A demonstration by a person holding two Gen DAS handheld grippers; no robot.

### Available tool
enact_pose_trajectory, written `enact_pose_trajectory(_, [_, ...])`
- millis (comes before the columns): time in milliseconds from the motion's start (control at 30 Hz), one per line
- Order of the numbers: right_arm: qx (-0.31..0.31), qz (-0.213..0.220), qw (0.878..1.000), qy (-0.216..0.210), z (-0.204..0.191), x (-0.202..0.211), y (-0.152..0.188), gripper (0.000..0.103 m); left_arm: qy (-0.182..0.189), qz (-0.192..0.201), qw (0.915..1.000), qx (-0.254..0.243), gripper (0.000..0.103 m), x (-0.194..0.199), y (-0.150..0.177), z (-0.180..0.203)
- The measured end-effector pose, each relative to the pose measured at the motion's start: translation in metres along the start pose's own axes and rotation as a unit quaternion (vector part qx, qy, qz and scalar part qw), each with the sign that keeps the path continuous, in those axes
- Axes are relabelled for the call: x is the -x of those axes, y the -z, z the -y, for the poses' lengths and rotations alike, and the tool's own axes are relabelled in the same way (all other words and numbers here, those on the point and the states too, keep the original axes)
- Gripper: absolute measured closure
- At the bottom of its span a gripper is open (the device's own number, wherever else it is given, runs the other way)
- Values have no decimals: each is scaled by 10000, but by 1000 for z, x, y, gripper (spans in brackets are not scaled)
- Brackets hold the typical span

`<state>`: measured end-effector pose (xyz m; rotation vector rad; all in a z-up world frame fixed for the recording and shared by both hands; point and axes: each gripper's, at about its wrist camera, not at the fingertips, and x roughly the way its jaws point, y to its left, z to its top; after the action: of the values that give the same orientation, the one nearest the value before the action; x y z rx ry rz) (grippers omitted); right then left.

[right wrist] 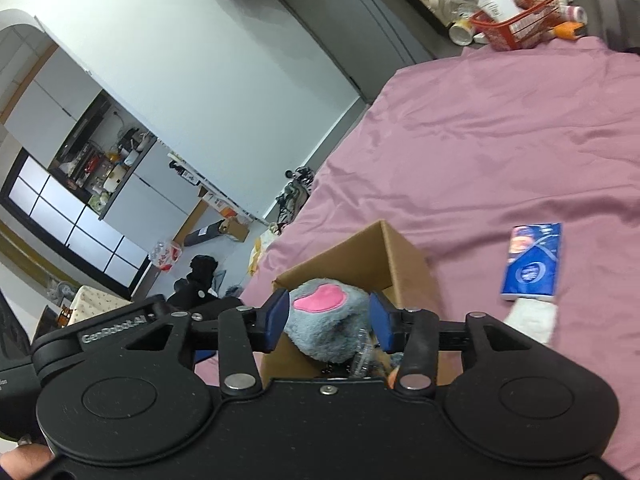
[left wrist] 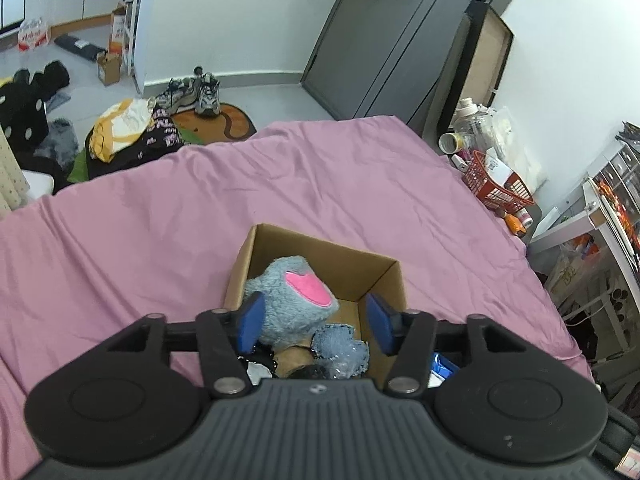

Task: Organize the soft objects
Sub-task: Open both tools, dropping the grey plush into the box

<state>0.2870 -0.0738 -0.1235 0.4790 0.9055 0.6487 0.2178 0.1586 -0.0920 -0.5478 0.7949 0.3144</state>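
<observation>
An open cardboard box stands on the pink bedsheet. A grey-blue plush toy with a pink heart patch lies in it, above a pale blue lacy item and dark things. My left gripper is open above the box, its blue pads either side of the plush. In the right wrist view the same box and plush show. My right gripper is open, its pads close beside the plush. A blue tissue pack and a white soft item lie on the sheet to the right.
A red basket with bottles sits past the bed's far right corner. Clothes and a yellow-white bag lie on the floor to the left, shoes by the wall. A dark door stands behind. A shelf stands right.
</observation>
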Motion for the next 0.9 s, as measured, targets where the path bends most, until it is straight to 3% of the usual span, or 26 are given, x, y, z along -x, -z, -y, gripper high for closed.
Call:
enact_pose_trajectory(300, [-413, 25, 9991, 99, 30, 35, -5, 46, -35, 64, 9997, -245, 36, 18, 12, 31])
enact_pose_trajectory(500, [-823, -28, 9966, 96, 60, 47, -7, 46, -12, 59, 9987, -515, 34, 23, 24, 58])
enact_pose_trajectory(600, [-1003, -17, 9949, 119, 73, 51, -4, 45, -51, 77, 9981, -611, 26, 23, 28, 70])
enact_pose_trajectory(900, [-1660, -1, 9851, 446, 117, 52, 3, 45, -60, -144, 9970, -756, 26, 8, 39, 101])
